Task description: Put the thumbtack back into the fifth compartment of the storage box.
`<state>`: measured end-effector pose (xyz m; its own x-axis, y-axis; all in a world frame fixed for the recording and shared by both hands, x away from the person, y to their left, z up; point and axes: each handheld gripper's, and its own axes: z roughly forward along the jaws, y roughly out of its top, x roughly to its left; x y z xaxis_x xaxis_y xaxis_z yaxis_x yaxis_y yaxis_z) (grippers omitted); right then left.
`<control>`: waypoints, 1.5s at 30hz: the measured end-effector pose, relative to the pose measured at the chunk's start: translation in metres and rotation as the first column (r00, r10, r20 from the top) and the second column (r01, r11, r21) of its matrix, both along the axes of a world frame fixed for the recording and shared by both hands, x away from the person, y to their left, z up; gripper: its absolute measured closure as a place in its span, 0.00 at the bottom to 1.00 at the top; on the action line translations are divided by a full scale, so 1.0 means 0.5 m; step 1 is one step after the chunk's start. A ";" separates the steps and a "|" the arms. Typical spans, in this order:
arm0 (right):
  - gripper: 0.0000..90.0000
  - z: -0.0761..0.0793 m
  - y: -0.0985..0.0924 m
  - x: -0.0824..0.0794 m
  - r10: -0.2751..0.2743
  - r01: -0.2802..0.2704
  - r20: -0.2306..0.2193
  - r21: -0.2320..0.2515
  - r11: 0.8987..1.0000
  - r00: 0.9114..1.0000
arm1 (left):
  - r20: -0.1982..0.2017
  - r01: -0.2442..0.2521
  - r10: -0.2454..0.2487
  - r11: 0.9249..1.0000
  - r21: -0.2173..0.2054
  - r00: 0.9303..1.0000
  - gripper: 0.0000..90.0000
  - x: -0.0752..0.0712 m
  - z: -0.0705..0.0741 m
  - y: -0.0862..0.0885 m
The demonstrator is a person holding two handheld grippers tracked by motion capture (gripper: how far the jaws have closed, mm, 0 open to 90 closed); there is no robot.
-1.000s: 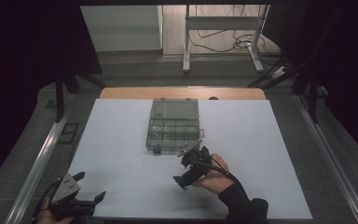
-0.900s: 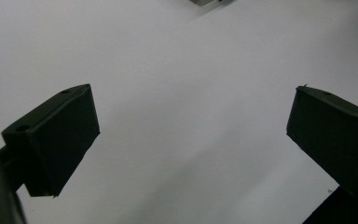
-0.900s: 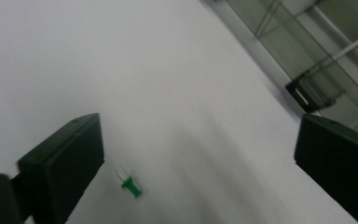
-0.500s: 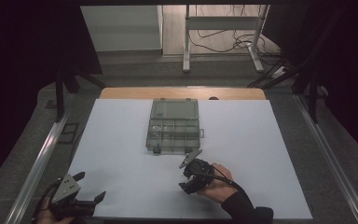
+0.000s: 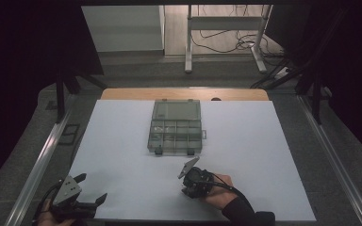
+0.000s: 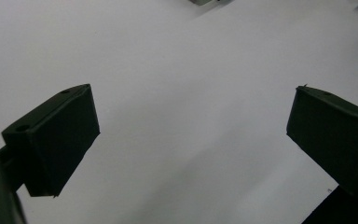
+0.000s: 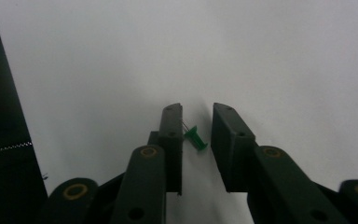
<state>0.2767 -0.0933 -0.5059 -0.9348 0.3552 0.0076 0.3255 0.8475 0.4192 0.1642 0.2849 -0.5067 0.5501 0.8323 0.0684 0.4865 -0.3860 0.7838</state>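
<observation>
Since the earlier frame, the right gripper (image 5: 188, 181) has come back from the box (image 5: 175, 127) toward the near edge, and its jaws have just been closing; a green pin (image 7: 196, 138) lies between them on the white surface (image 5: 264, 141), with small gaps. Left gripper (image 5: 90, 189) rests wide at the near left corner. Behind, a dark room, cables on the floor.

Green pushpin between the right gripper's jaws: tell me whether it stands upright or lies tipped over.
Tipped over. The green pushpin lies on its side on the white table, its thin pin pointing away.
</observation>
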 end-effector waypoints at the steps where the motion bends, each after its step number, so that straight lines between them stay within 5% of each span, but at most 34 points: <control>1: 0.87 -0.003 0.000 0.001 0.002 -0.002 -0.002 -0.001 1.000 1.000 | 0.000 0.000 0.000 1.000 0.001 1.000 0.03 0.000 0.000 0.000; 16: 0.94 0.002 -0.002 0.004 -0.006 0.006 -0.005 0.015 1.000 1.000 | 0.000 0.003 -0.003 1.000 0.004 1.000 0.03 0.000 0.000 -0.001; 45: 0.95 0.056 -0.010 0.031 -0.084 0.080 0.022 0.140 0.987 0.996 | -0.002 0.002 -0.002 1.000 0.006 1.000 0.03 0.001 -0.001 -0.002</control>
